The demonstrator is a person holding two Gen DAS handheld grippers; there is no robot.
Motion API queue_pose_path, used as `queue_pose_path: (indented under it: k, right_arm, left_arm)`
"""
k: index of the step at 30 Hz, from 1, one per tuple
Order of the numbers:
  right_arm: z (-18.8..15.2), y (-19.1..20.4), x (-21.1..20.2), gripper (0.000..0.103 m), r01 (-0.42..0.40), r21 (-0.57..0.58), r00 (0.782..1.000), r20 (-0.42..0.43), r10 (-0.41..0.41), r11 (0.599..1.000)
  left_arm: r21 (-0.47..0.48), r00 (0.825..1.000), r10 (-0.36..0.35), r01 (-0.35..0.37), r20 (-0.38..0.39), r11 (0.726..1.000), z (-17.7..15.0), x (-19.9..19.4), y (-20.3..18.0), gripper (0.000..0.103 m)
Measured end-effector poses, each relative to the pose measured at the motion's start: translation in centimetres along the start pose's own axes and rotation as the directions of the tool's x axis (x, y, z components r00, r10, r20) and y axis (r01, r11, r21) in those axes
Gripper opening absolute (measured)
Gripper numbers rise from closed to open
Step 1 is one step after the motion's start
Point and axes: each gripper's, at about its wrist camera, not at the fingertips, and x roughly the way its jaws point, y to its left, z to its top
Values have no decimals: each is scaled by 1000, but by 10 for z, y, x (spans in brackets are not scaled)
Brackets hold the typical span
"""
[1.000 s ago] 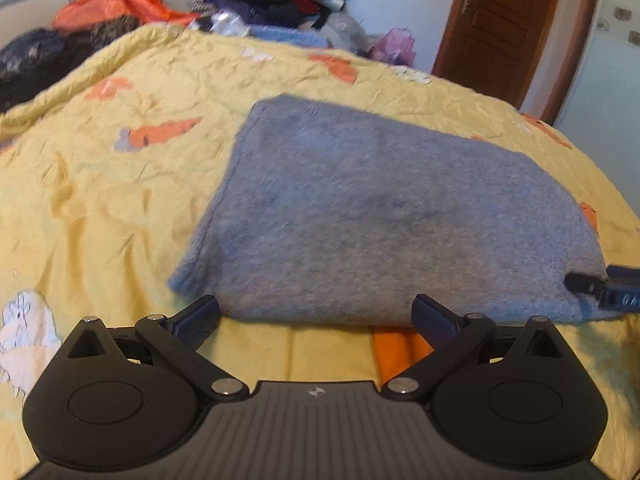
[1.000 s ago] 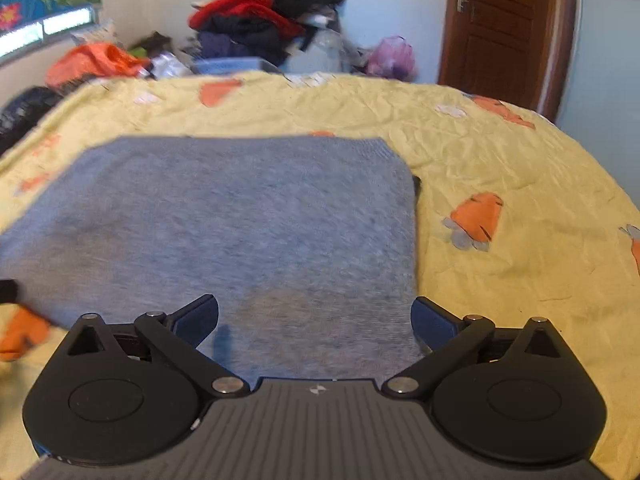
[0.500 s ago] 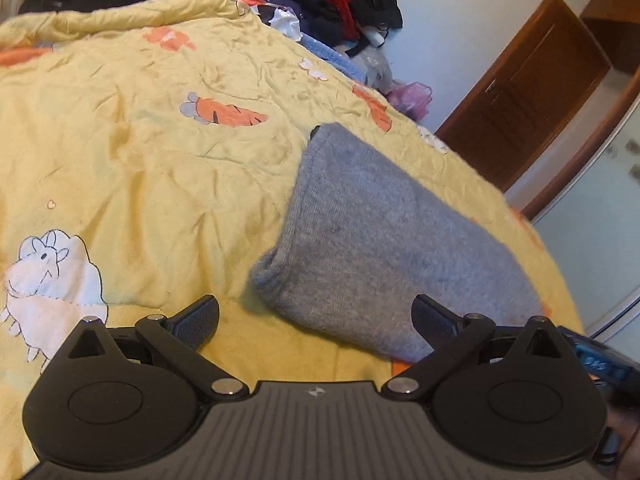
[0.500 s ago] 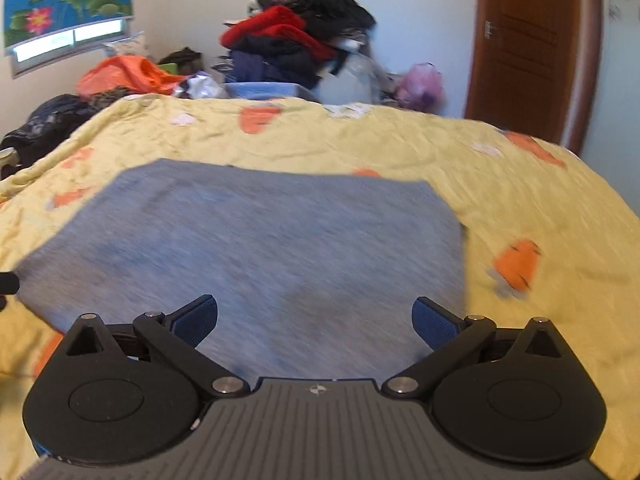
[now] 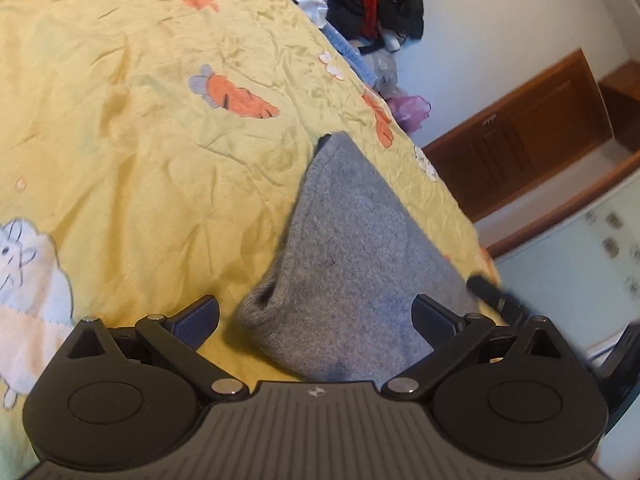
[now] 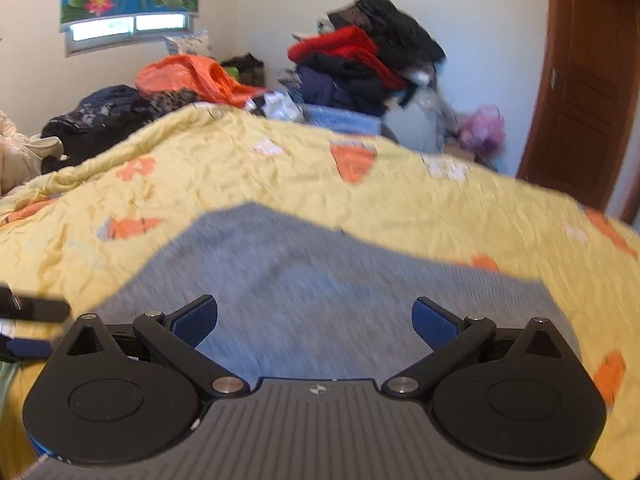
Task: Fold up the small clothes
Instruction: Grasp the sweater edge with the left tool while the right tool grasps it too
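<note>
We see one garment (image 5: 352, 264): a grey knit piece, folded flat on the yellow bedspread. In the left wrist view it runs from a narrow far corner at centre frame down to the lower middle, where its near edge is a rounded fold with a small open loop at the left end. In the right wrist view the garment (image 6: 320, 280) fills the lower middle as a broad, smooth grey patch, blurred, its far edge angled across mid-frame.
</note>
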Motion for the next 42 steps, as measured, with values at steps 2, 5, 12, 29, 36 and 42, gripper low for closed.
queue_pose_path:
  k: [2,5,12,29,36,42]
  right_arm:
    - [14,10,10,103,25,-42,1000,5,-25,999]
    - [38,24,30,103,20,-80,999,-36,-23,997]
    - [85,52,94,102,-12,-51,971,-238,0,999]
    - [109,128,200,86,24,-67,833,-550,-57,997]
    - [92,141,219,52,84,-167,790,-590,-168,982]
    - [97,133,203,15,101,-139,821,-548,-162,985]
  left_arm:
    - [38,1000,14,-15,8,999,0,6,-5,103]
    - [53,1000,-13,14,-10,998,-3,14,-11,98]
    - [118,998,41,-35,-47,992,-14,26,-19,10]
    - [273,999,-31,26,14,962,-31,26,-44,8]
    - [266,997,-73,66,17,962,-34,24,-40,8]
    - [253,995,-100,91,23,963,-32,21,-39,8]
